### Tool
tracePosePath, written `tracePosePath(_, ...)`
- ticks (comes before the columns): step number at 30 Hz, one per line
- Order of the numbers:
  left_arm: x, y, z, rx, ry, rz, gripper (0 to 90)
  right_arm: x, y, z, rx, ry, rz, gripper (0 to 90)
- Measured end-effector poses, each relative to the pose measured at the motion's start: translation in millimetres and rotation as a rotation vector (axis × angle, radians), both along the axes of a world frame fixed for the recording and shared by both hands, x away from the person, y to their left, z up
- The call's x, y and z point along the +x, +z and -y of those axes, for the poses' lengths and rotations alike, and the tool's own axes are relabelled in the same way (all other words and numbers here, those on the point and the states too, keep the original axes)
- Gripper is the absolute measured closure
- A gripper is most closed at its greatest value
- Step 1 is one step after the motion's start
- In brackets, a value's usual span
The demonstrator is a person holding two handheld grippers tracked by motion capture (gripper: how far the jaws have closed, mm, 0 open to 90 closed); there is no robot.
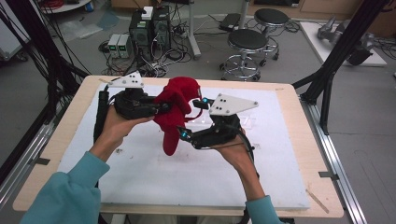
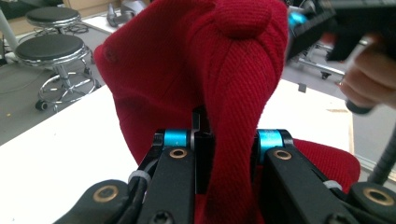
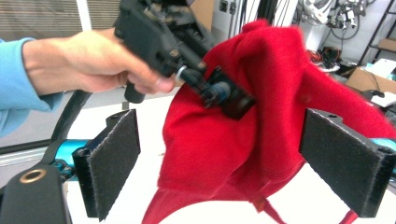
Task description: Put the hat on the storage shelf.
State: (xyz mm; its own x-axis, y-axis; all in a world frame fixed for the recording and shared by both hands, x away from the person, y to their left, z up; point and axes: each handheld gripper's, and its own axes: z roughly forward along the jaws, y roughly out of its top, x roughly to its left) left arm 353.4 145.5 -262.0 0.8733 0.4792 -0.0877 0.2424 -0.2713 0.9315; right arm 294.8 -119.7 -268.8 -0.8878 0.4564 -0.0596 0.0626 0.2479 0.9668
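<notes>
Red knit cloth [image 1: 176, 109] between left gripper [image 1: 164, 107] fingers

Red knitted cloth [image 2: 196, 74], ribbed; matt white table [image 1: 154, 172].

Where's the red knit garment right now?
In the high view the red knit garment hangs above the middle of the white table, clamped in the left gripper, with the open right gripper just to its right.
</notes>
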Motion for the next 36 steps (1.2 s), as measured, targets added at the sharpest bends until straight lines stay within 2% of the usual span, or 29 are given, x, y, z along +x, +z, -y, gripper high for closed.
tracePosePath(6,2.1,1.0,1.4,0.001,0.03,0.002,81.8,-6.3,-9.4,-2.7,-0.017,-0.024,-0.01,11.6)
tracePosePath(8,3.3,3.6,2.0,-0.004,0.054,0.008,81.9,-9.3,-15.7,-3.2,-0.033,-0.04,-0.031,11.6)
tracePosePath(11,3.9,5.3,3.0,-0.016,0.063,0.011,82.0,-11.0,-21.1,-3.2,-0.044,-0.06,-0.042,11.6)
tracePosePath(13,3.9,8.3,6.0,-0.02,0.06,0.016,82.0,-12.1,-24.2,-3.2,-0.044,-0.071,-0.061,11.8)
tracePosePath(16,4.4,11.1,9.8,-0.022,0.051,0.016,82.0,-13.1,-28.6,-2.8,-0.048,-0.096,-0.058,12.5)
tracePosePath(20,6.0,13.0,15.3,-0.02,0.044,0.013,82.0,-15.4,-34.5,-3.1,-0.055,-0.109,-0.076,15.4)
tracePosePath(28,6.0,13.6,24.9,-0.022,0.062,0.025,82.0,-15.1,-41.7,-0.8,-0.052,-0.141,-0.113,26.7)
tracePosePath(32,6.1,12.6,29.0,-0.029,0.069,0.024,82.1,-15.2,-43.7,-1.5,-0.038,-0.138,-0.143,35.1)
tracePosePath(36,5.1,12.1,32.9,-0.03,0.065,0.025,82.1,-15.0,-47.0,-0.9,-0.032,-0.152,-0.152,42.8)
